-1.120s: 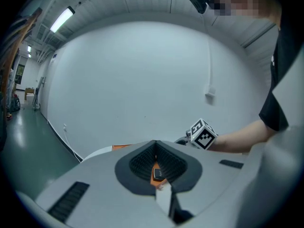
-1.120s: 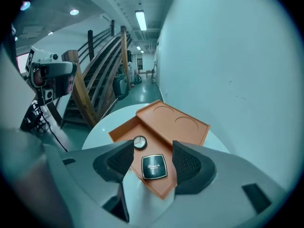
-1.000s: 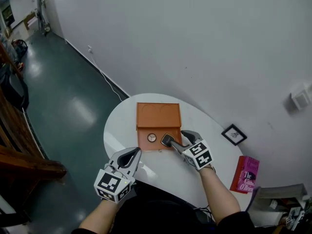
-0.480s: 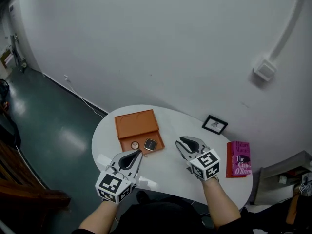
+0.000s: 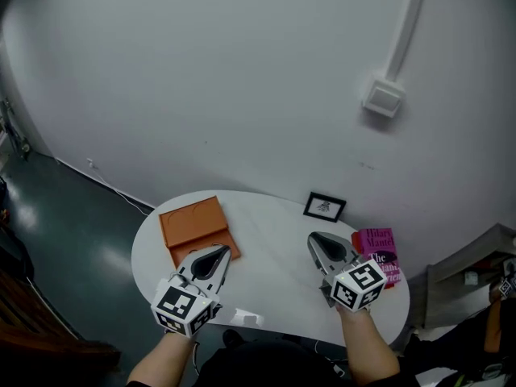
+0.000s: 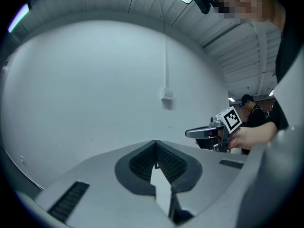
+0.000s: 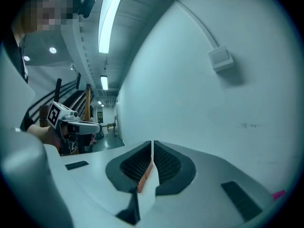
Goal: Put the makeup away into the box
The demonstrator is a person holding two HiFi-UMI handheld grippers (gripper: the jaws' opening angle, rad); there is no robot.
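Orange, flat and hard-edged, the box [image 5: 190,221] lies on the left part of the round white table [image 5: 266,285]. My left gripper [image 5: 216,255] hides its near corner, ribbed jaws pressed together on nothing. I can't make out any makeup. My right gripper [image 5: 322,241], likewise closed and empty, hangs well to the box's right.

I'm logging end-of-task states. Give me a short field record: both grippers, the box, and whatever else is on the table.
left gripper: jaws together, empty
right gripper: jaws together, empty
box: orange, open, left side of the white table, partly behind the left gripper
other items: framed picture, pink book near the right edge
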